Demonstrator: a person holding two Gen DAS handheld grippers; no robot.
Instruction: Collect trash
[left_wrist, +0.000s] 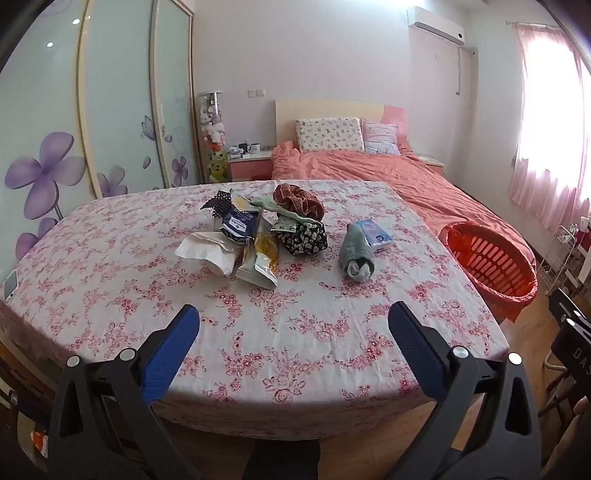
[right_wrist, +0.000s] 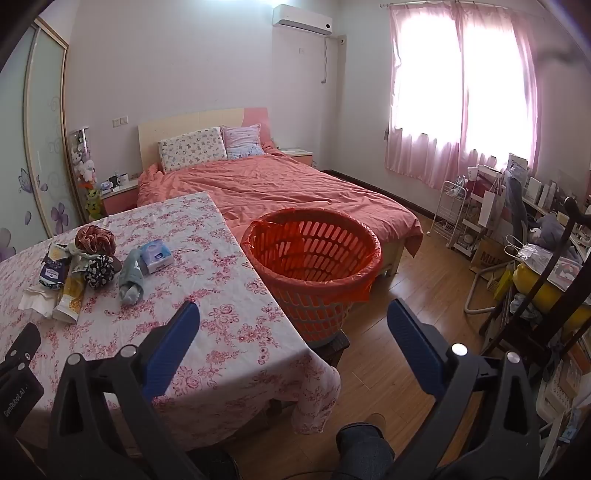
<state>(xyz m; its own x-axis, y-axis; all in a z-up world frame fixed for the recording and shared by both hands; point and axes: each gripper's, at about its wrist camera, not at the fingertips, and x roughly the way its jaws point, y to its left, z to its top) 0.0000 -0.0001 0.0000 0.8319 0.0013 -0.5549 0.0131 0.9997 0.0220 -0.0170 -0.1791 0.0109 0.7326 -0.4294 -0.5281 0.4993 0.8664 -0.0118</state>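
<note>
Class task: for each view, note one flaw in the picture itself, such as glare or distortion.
Left wrist view: fisheye bends the wardrobe doors and rounds the table edge. Right wrist view: the window behind pink curtains is blown out to white; corners darken.

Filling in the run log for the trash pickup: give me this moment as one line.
phase: start | left gripper: jaws open, empty | right gripper: jaws open, empty | wrappers: on table | basket: beside table, red liner

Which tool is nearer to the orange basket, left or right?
Right. The right tool hangs open just before the orange basket; the left tool is over the table's near edge, with the basket far to its right.
</note>
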